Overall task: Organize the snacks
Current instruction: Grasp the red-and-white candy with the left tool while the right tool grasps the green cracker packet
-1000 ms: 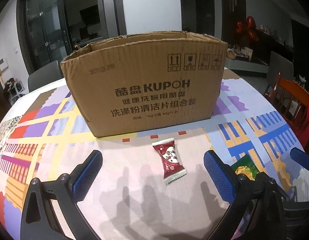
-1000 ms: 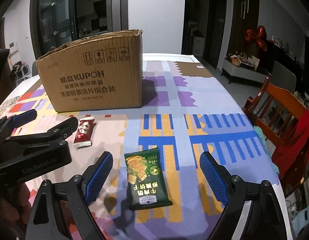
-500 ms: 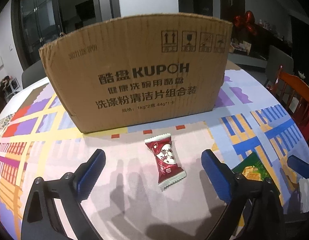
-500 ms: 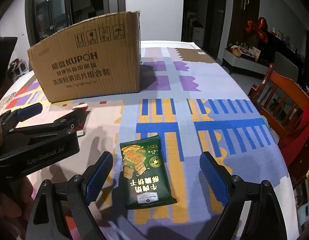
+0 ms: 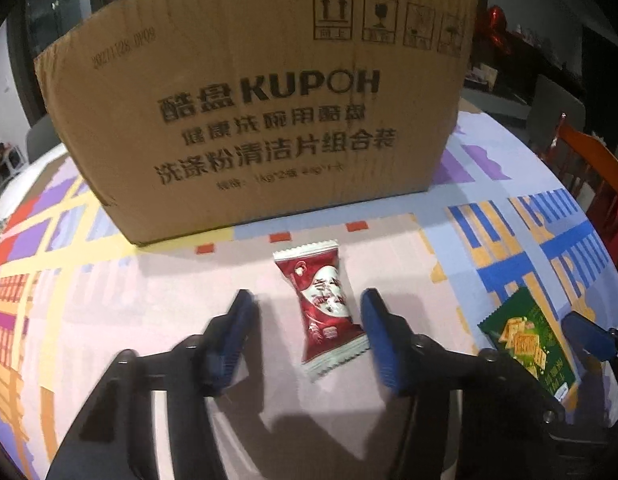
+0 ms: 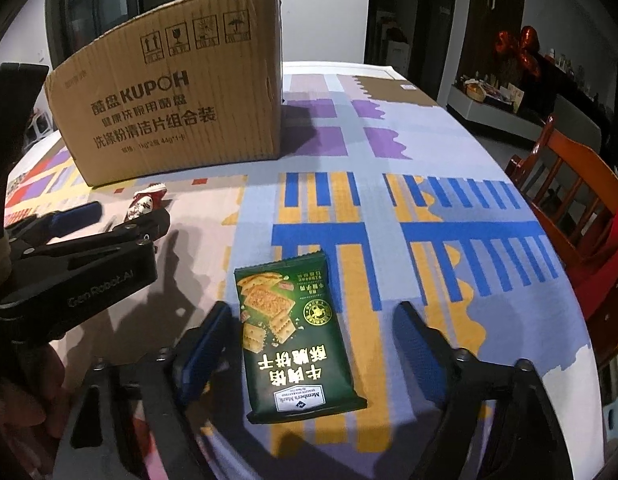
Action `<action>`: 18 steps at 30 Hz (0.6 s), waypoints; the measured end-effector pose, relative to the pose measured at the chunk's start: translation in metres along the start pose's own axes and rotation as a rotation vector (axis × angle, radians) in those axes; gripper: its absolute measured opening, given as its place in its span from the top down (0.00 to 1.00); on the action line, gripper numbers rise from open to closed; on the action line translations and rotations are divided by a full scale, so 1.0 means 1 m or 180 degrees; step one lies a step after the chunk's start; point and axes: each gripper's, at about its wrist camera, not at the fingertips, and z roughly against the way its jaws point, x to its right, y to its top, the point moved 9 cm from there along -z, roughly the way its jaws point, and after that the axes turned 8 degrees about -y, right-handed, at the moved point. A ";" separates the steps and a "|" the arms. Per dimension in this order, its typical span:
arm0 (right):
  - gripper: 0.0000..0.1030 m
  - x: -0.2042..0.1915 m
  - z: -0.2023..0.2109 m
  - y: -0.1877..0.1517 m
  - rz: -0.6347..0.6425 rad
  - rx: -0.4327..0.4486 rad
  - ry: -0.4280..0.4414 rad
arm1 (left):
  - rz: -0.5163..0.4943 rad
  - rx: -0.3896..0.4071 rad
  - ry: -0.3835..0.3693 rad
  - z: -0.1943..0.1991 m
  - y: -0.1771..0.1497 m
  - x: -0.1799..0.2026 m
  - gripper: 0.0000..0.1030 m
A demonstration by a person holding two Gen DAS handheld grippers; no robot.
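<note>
Both grippers' jaws had just been closing, not yet pinching: the left gripper (image 5: 307, 334) straddled the red candy (image 5: 324, 307), the right gripper (image 6: 313, 338) the green cracker packet (image 6: 295, 340), long axes running up-frame.

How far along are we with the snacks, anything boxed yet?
Nothing visibly boxed; the cardboard box hides its inside. In hand: left gripper has just been closing around the red candy, right gripper around the green cracker pack; neither gripped yet. Left: grasp, lift, drop both in.
</note>
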 end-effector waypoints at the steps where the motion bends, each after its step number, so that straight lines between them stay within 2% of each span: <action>1: 0.29 0.000 -0.001 -0.001 -0.0001 -0.0018 0.0006 | -0.0013 -0.0002 0.0005 0.000 0.000 0.000 0.54; 5: 0.40 -0.002 0.000 0.000 0.0011 0.0017 0.0017 | -0.0067 0.0000 -0.0039 0.001 -0.002 0.005 0.67; 7: 0.53 -0.003 0.002 0.000 0.0003 0.0036 0.0034 | -0.0082 0.0000 -0.0061 0.002 -0.003 0.007 0.73; 18: 0.54 0.000 0.003 0.001 -0.0038 0.0034 0.0049 | -0.0085 0.0013 -0.0094 0.007 -0.001 0.009 0.75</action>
